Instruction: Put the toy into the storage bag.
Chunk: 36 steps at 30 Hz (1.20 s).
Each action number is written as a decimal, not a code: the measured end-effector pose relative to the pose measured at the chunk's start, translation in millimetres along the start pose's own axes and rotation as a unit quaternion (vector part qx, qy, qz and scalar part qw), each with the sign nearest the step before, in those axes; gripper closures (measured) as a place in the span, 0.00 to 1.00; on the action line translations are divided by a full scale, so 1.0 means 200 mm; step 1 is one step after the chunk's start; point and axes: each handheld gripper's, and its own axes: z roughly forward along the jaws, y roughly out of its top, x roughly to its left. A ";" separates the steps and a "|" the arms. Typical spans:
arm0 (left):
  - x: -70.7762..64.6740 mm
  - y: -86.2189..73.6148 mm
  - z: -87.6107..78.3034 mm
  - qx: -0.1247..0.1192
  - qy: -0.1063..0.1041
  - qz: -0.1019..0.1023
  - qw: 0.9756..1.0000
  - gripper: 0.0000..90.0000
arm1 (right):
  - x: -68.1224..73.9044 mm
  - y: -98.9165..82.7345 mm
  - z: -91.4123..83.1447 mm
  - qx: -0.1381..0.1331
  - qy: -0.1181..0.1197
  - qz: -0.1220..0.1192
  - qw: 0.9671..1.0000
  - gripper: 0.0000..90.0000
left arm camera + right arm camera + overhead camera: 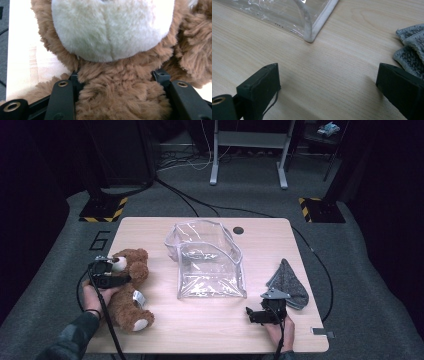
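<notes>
Teddy bear (129, 287) lying on its back near the left edge of the light wooden surface (210, 325), head toward the far side, feet toward the person. Left gripper (117, 77) clamped around the bear's neck just below the cream muzzle (110, 30), the black jaws sunk into brown plush on either side; seen from above, the same left gripper (107, 272) across the bear's head, held from the bear's left. Clear plastic pouch (207, 260) standing open just to the right of the bear, mouth up, white-trimmed corner (310, 37) closest to the right gripper. Grey cloth (289, 282) crumpled well to the right of the bear, beyond the pouch. Right gripper (260, 315) resting low on the surface between pouch and cloth, jaws wide apart, nothing between them. Handling, as judged: bear light, soft and highly compressible, not fragile, plush offering good friction; limbs likely to dangle and swing when lifted. Neck a sound grasp point, being the narrowest section, with head and torso bulging on either side to stop slippage. Pouch thin and floppy, likely to shift or collapse if pushed by the bear.
</notes>
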 end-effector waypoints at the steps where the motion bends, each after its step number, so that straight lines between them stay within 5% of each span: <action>1: 0.00 0.01 -0.01 -0.005 0.000 -0.002 1.000 0.52 | 0.00 0.00 0.00 0.000 -0.002 0.000 1.000 0.05; 15: -0.04 0.11 -0.16 -0.099 0.005 -0.001 0.995 0.55 | 0.00 0.00 0.00 -0.002 -0.005 0.003 1.000 0.05; 36: -0.07 0.34 -0.30 -0.170 0.015 0.011 0.985 0.57 | 0.00 0.00 0.00 0.000 -0.004 -0.004 1.000 0.05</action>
